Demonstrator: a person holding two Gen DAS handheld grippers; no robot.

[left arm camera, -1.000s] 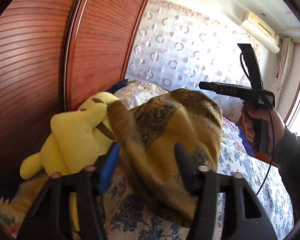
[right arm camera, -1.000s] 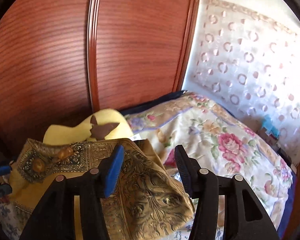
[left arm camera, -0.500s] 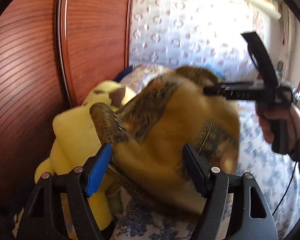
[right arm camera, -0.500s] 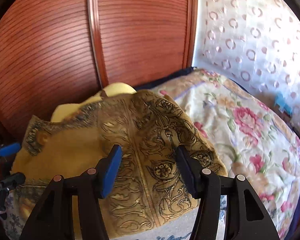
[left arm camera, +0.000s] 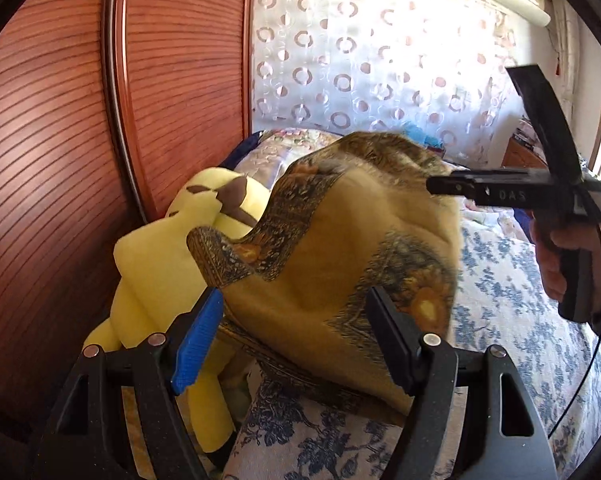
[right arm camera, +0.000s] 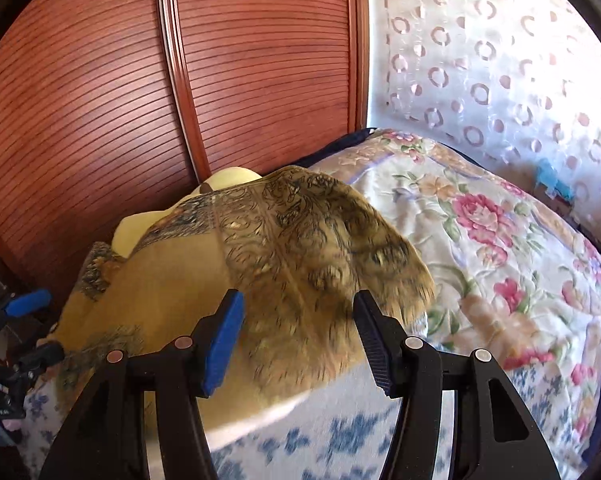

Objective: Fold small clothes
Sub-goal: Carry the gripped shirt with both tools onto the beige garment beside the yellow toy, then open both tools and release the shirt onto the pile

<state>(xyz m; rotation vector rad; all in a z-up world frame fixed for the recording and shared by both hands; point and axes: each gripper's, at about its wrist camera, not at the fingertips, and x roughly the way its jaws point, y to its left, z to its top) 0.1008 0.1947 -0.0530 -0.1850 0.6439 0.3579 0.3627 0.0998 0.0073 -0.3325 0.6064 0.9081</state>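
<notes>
The ochre patterned cloth (left arm camera: 340,264) is seen bunched on the bed (left arm camera: 512,320), against a yellow plush toy (left arm camera: 160,264), right in front of the left hand-held gripper (left arm camera: 296,340), whose jaws are kept apart with no pad pressed on it. The right hand-held gripper (right arm camera: 298,336) is also open, tilted down over the cloth's blurred patterned edge. Its handle is gripped by a hand (left arm camera: 556,264).

Your cloth (left arm camera: 332,280) is mustard gold with dark ornate scrollwork borders. Behind it you have a pale yellow plush toy (left arm camera: 160,264) with brown markings. Your bed sheet (left arm camera: 512,300) is white with blue flowers, the quilt (right arm camera: 480,240) cream with pink roses. The wardrobe (right arm camera: 100,100) is reddish-brown, finely ribbed; the curtain (left arm camera: 360,60) is white with ring motifs.
</notes>
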